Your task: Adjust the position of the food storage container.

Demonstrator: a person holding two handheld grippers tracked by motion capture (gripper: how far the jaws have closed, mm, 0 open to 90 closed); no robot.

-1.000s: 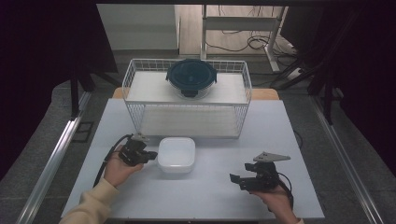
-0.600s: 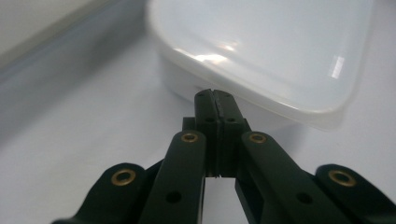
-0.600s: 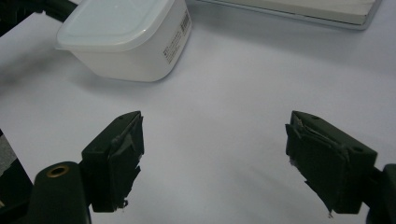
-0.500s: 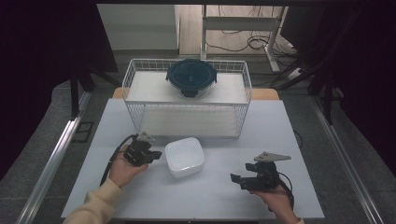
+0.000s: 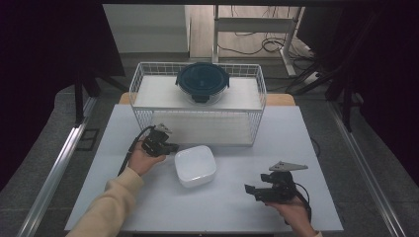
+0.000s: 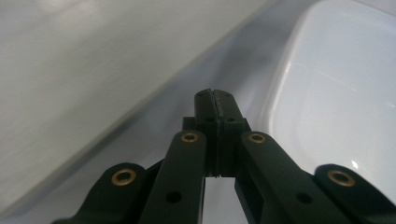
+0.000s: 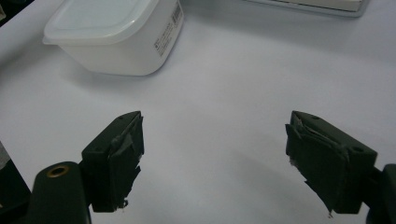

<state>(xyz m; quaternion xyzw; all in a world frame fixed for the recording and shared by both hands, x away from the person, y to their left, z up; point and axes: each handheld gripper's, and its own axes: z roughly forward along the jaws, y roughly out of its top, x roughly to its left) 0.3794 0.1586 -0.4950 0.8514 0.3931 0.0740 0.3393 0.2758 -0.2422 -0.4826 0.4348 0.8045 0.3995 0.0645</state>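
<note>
Left claw (image 5: 170,146) closed beside white box (image 5: 195,165); right claw (image 5: 251,190) open over pale table (image 5: 237,207).

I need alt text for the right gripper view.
The right gripper has its two black jaws wide open above a white table. A white lidded container stands farther off, at the upper left.

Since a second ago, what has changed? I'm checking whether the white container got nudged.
The shut left gripper pushed the white lidded container toward the right gripper and turned it slightly. That gripper stayed open and apart, and the dark-lidded bowl stayed on the wire basket.
</note>
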